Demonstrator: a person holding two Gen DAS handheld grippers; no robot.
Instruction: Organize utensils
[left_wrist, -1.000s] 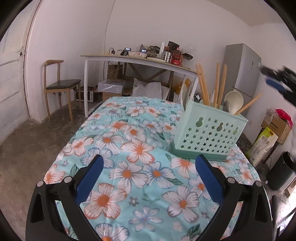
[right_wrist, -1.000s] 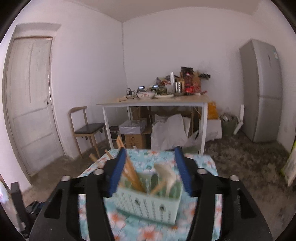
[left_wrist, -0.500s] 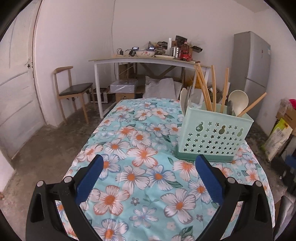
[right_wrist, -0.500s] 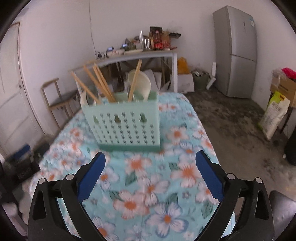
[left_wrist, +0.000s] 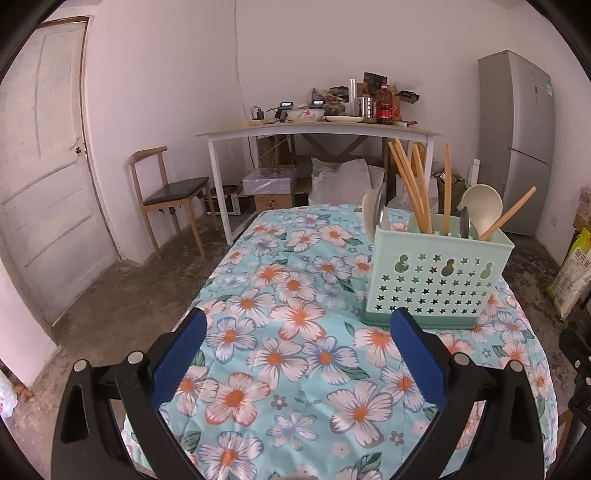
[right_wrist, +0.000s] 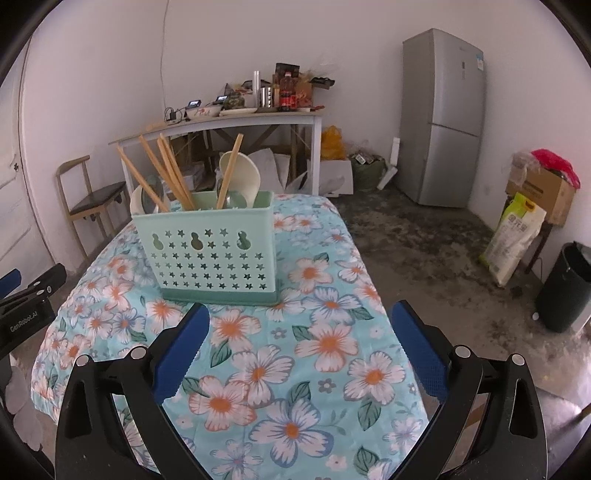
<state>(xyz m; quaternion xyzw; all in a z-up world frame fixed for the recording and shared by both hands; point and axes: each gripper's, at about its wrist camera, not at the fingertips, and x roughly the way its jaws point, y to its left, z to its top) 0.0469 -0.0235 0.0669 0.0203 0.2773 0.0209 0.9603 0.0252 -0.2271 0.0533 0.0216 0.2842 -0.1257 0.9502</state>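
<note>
A mint-green utensil holder with star cut-outs stands upright on the floral tablecloth. Wooden chopsticks, a cream ladle and spoons stick out of it. My left gripper hovers open over the cloth, the holder ahead to its right. My right gripper is open and empty, with the holder ahead to its left. The left gripper's body shows at the left edge of the right wrist view.
A white side table crowded with bottles and bowls stands at the back wall. A wooden chair and a door are on the left, a grey fridge on the right. A sack and black bin sit on the floor.
The right gripper's jaws have spread from around the holder and it has backed off and tilted downward. The left gripper has drawn back and risen, turning to show more of the room.
</note>
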